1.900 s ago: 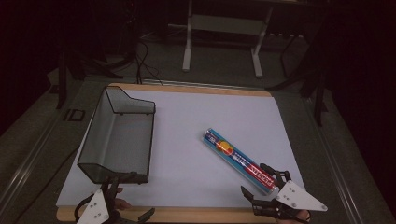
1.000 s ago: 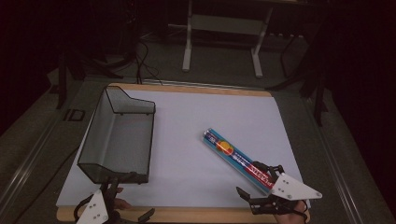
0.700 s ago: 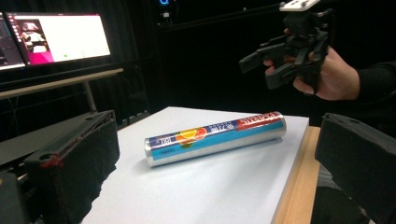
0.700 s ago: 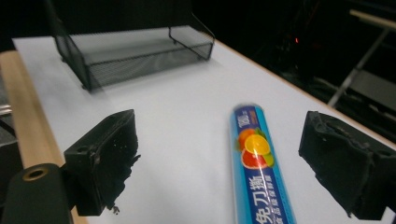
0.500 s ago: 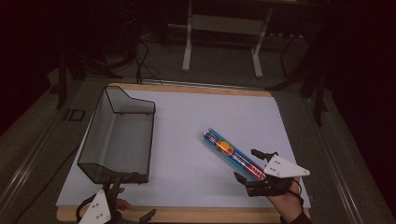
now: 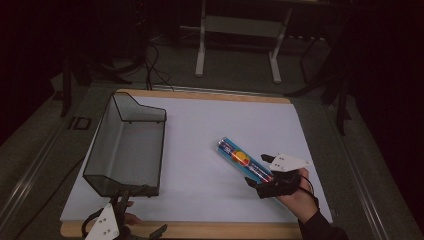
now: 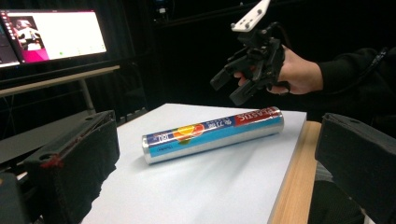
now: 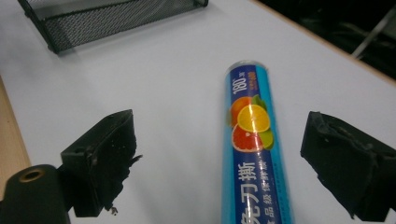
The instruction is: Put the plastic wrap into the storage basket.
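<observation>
Your right gripper (image 6: 260, 173) hangs open over the near end of the cling film roll (image 6: 244, 160).
The white mat (image 6: 200, 150) carries a wire mesh tray (image 6: 127, 147) at left; the blue roll lies diagonally at right, ungripped. Your left gripper (image 6: 131, 227), jaws wide and empty, sits at the table's (image 6: 200, 231) near edge.

Surface: wooden-edged table (image 6: 200, 231), covered by a white sheet (image 6: 200, 140).
On the sheet: black mesh basket (image 6: 127, 145), lying along the left side.
Right of the basket: blue foil-wrap tube (image 6: 243, 160), lying diagonally, well apart.
</observation>
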